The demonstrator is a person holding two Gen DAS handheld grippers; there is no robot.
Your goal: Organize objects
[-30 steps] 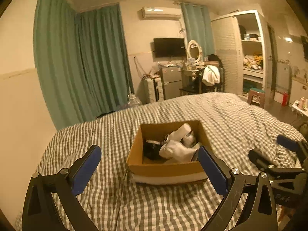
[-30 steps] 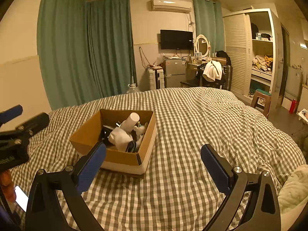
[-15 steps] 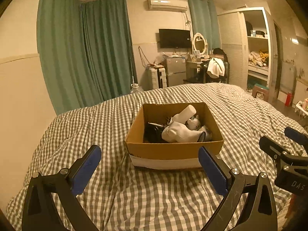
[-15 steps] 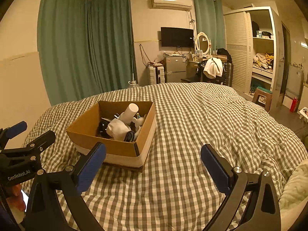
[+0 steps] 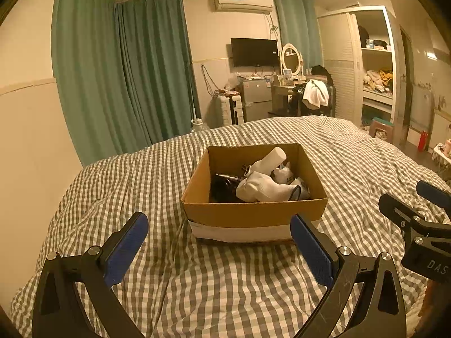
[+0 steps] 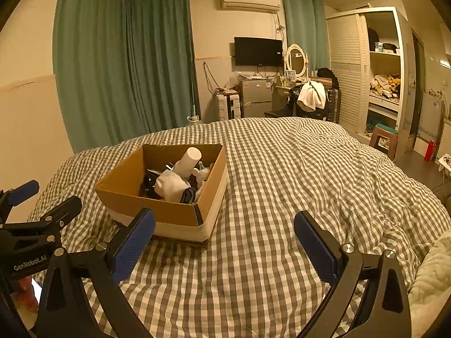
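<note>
An open cardboard box (image 5: 253,214) (image 6: 157,208) sits on the checked bedspread (image 5: 225,287). It holds a white sock (image 5: 262,188) (image 6: 170,186), a white bottle (image 5: 272,157) (image 6: 190,160), a dark item (image 5: 222,188) and other small things. My left gripper (image 5: 220,246) is open and empty, just short of the box's near wall. My right gripper (image 6: 224,240) is open and empty, over the bedspread to the right of the box. Each gripper shows at the edge of the other's view.
The bed's checked cover (image 6: 296,183) spreads wide to the right of the box. A pale blanket (image 6: 431,276) lies at the right edge. Green curtains (image 5: 121,84), a suitcase (image 5: 229,109), a dresser and a wardrobe (image 5: 366,70) stand beyond the bed.
Both grippers have lowered and come a little closer to the box, and the left view has levelled out. Both stay open and empty.
</note>
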